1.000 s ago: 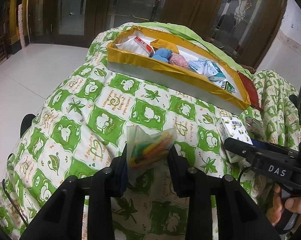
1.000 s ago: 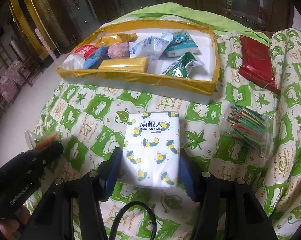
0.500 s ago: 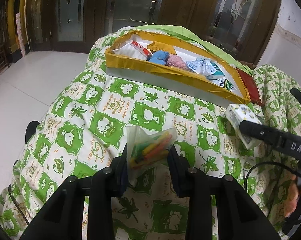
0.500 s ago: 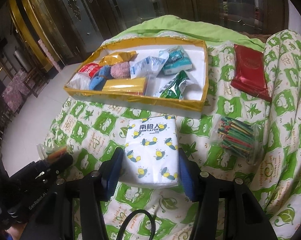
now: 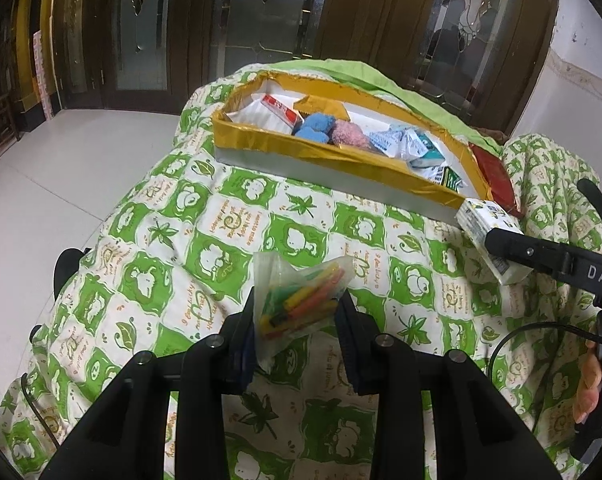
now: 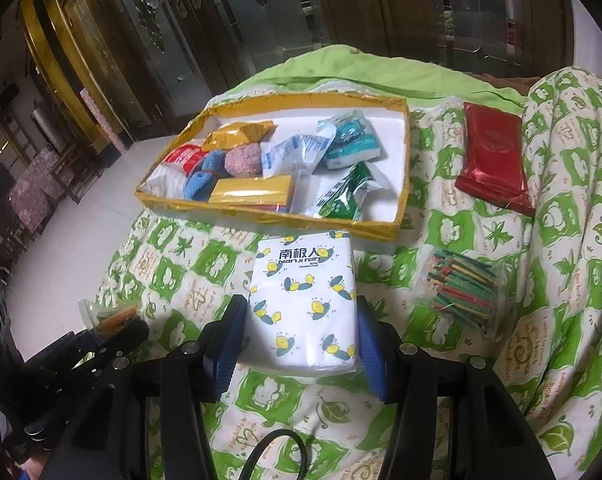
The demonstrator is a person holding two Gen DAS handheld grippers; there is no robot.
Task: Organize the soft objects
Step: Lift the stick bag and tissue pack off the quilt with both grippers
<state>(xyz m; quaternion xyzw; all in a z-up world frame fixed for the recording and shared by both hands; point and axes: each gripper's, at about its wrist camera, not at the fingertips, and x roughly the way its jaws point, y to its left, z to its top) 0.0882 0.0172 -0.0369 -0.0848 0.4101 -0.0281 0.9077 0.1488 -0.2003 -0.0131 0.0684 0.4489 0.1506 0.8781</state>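
Gold-taped tray (image 6: 397, 224) is the goal: right gripper (image 6: 301, 334) jaws hold the tissue pack (image 6: 303, 300) just before it, left gripper (image 5: 297, 320) jaws pinch a bag of sticks (image 5: 301, 300) farther back; next, carry both in.

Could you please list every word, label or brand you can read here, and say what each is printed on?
"南极人" and "NanJiren": tissue pack held in the right tongs.
"DAS": side of the right tongs, in the left wrist view.
Print on the packets in the gold-edged tray and on the red packet: too small or blurred to read.
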